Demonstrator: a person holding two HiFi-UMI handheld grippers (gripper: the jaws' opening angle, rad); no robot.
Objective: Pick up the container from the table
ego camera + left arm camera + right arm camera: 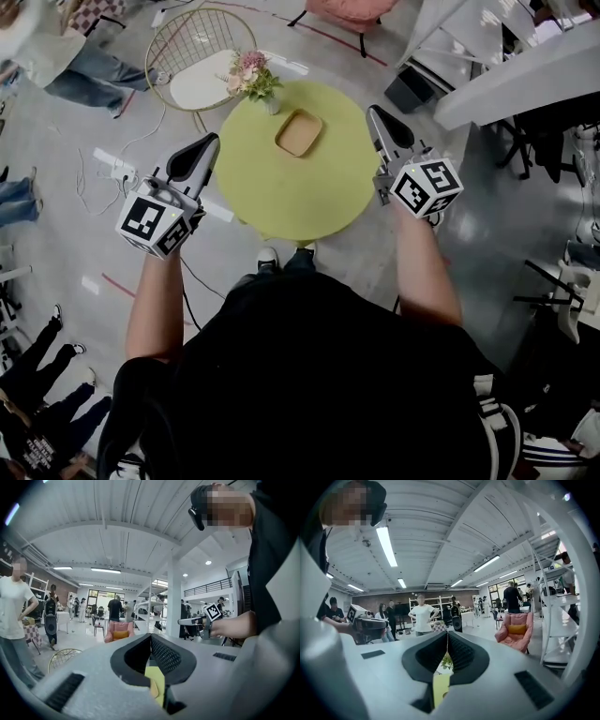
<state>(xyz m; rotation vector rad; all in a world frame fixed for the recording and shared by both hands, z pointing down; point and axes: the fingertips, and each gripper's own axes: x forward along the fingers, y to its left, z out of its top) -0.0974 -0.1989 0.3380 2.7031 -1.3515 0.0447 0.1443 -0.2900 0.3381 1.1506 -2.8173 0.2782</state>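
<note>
Container (299, 132) on table (281, 199), between left hand-held gripper (210, 141) and right hand-held gripper (373, 112), both closed, empty

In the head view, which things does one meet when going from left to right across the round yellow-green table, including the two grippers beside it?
Left gripper → small vase of pink flowers → shallow rectangular tan container → right gripper.

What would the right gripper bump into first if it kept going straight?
Probably the pink flower bouquet with green leaves on the round yellow-green table, straight past the right gripper, though it might pass above.
</note>
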